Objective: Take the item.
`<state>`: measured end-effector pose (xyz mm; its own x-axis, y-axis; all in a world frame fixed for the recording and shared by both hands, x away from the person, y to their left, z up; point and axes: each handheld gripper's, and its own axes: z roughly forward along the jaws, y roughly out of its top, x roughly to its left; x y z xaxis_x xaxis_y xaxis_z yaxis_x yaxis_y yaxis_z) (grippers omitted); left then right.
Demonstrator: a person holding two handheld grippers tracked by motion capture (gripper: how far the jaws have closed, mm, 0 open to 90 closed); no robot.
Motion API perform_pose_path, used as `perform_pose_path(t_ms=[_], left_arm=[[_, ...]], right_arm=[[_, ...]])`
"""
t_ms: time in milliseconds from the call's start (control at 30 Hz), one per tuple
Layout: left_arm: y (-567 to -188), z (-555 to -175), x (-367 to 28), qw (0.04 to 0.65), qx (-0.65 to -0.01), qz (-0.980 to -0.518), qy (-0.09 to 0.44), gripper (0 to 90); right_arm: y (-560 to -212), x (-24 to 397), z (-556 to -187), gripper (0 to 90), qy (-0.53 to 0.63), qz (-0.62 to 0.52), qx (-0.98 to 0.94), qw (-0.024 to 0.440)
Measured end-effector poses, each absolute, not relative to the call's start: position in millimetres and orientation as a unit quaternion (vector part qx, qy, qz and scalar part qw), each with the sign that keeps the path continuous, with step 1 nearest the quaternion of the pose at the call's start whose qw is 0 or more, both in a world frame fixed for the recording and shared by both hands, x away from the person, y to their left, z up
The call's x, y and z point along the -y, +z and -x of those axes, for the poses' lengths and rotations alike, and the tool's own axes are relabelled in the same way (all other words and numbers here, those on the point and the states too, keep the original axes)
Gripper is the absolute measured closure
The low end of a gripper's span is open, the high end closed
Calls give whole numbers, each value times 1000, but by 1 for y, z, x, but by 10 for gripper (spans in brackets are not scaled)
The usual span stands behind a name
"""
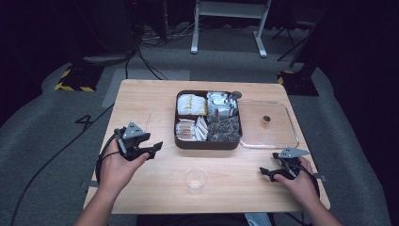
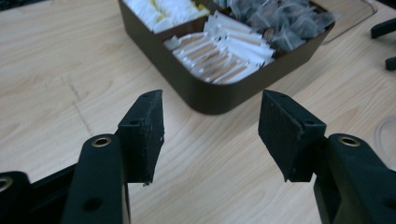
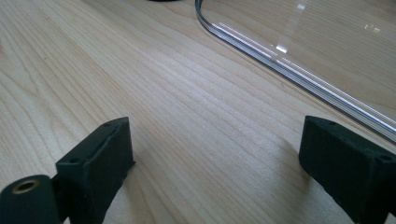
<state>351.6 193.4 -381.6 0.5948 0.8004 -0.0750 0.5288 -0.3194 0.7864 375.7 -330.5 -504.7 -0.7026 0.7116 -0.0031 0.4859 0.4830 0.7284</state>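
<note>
Nearest the camera, at the bottom of the high view, two hands rest on the wooden surface (image 1: 141, 94): the left hand-held gripper (image 1: 157, 147) at lower left and the right hand-held gripper (image 1: 265, 173) at lower right, both with jaws spread and holding nothing. Between them stands an empty clear plastic cup (image 1: 195, 180), light enough that a careless sweep could probably tip it. Beyond, mid-frame, the dark compartment box (image 1: 207, 143) holds sachets and tea bags; the left gripper faces the slim paper sachets (image 2: 219, 51). Packed tight, several might lift together. The clear lid (image 1: 270, 123) lies right of it.
</note>
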Motion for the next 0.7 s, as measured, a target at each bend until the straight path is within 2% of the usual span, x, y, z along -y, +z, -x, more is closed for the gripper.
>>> perform_pose_path(t_ms=[267, 400, 700], left_arm=[[-367, -375, -169, 418, -399, -799, 163, 400], [-362, -392, -158, 424, -384, -804, 163, 436], [-360, -423, -145, 426, -371, -811, 150, 441]], right_arm=[[-505, 331, -375, 119, 368, -350, -848, 154], [-505, 331, -375, 142, 371, -348, -847, 154], [-504, 331, -374, 169, 374, -343, -848, 154]])
